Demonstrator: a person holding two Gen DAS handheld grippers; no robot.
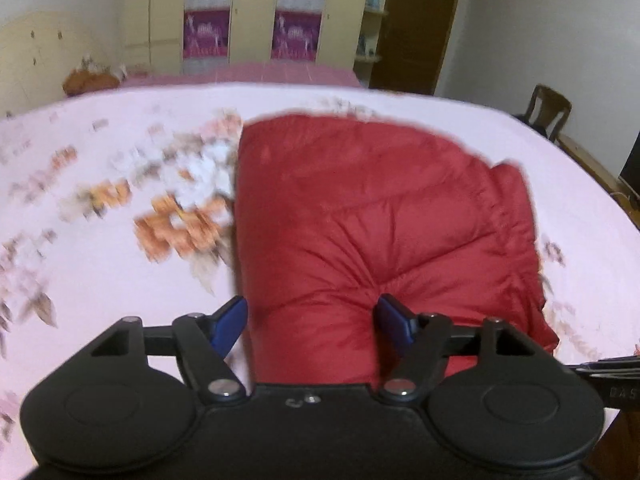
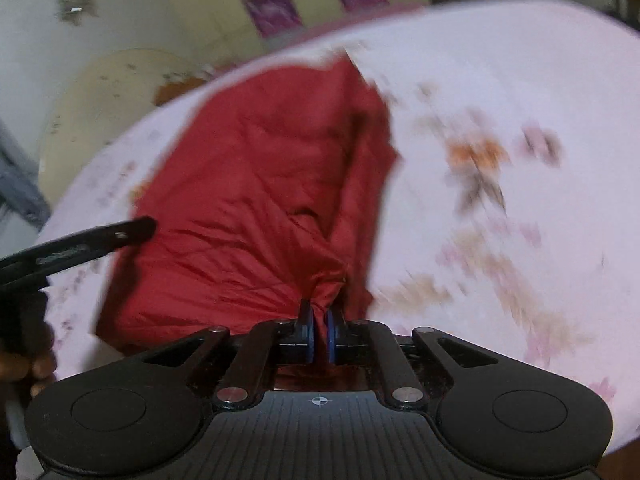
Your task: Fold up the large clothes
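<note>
A red padded jacket point(image 1: 372, 220) lies folded on a pink flowered bedsheet point(image 1: 100, 280). My left gripper point(image 1: 312, 320) is open, its blue fingertips point(image 1: 230, 320) spread on either side of the jacket's near edge, which bulges between them. In the right wrist view the jacket point(image 2: 248, 184) lies ahead and to the left. My right gripper point(image 2: 320, 334) is shut on a bunched fold of the jacket's near edge. The left gripper's black body point(image 2: 80, 244) shows at the left of the right wrist view.
The bed fills both views. A wardrobe with purple panels point(image 1: 256, 12) stands behind it. A wooden chair point(image 1: 548, 112) stands at the far right. A brown object point(image 1: 90, 80) lies at the bed's far left edge.
</note>
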